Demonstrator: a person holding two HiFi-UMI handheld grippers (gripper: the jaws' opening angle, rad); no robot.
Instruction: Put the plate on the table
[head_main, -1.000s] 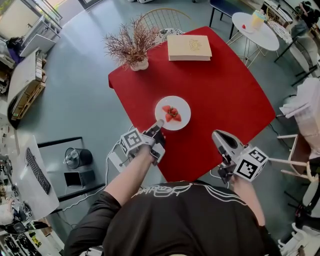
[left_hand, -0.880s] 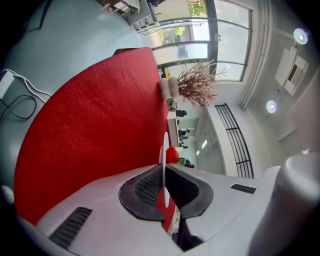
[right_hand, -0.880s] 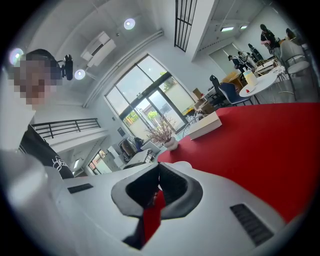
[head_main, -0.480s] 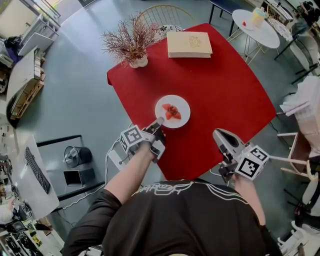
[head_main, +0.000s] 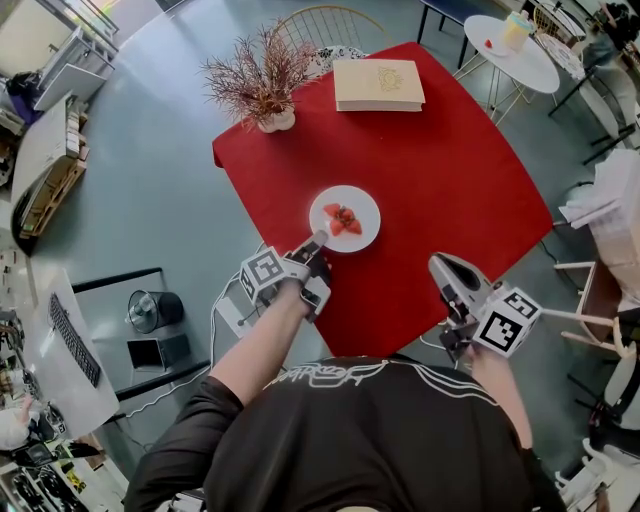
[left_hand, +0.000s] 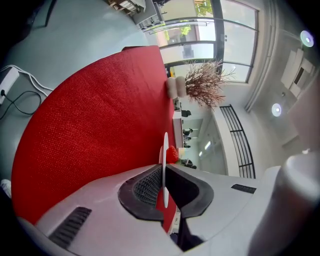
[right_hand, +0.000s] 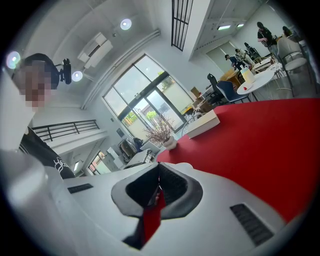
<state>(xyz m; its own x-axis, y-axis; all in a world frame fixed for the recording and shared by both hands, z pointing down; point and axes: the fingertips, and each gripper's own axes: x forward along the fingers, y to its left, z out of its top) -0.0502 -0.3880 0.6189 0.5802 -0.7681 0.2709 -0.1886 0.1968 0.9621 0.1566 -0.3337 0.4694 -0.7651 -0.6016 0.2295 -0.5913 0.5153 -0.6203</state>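
A white plate (head_main: 350, 208) with cut strawberries (head_main: 342, 219) is over the near left part of the red table (head_main: 440, 170). My left gripper (head_main: 318, 240) is shut on the plate's near rim. In the left gripper view the plate (left_hand: 165, 150) shows edge-on between the pads of the left gripper (left_hand: 163, 187), with a strawberry (left_hand: 172, 154) beyond. I cannot tell whether the plate rests on the cloth. My right gripper (head_main: 440, 263) hovers at the table's near right edge, shut with nothing in it. The right gripper view shows that gripper (right_hand: 159, 189) above red cloth.
A vase of dried twigs (head_main: 265, 85) and a cream book (head_main: 378, 85) sit at the table's far side, with a wire chair (head_main: 330, 35) behind. A small round white table (head_main: 510, 55) stands far right. A fan (head_main: 155, 312) and cables lie on the floor at left.
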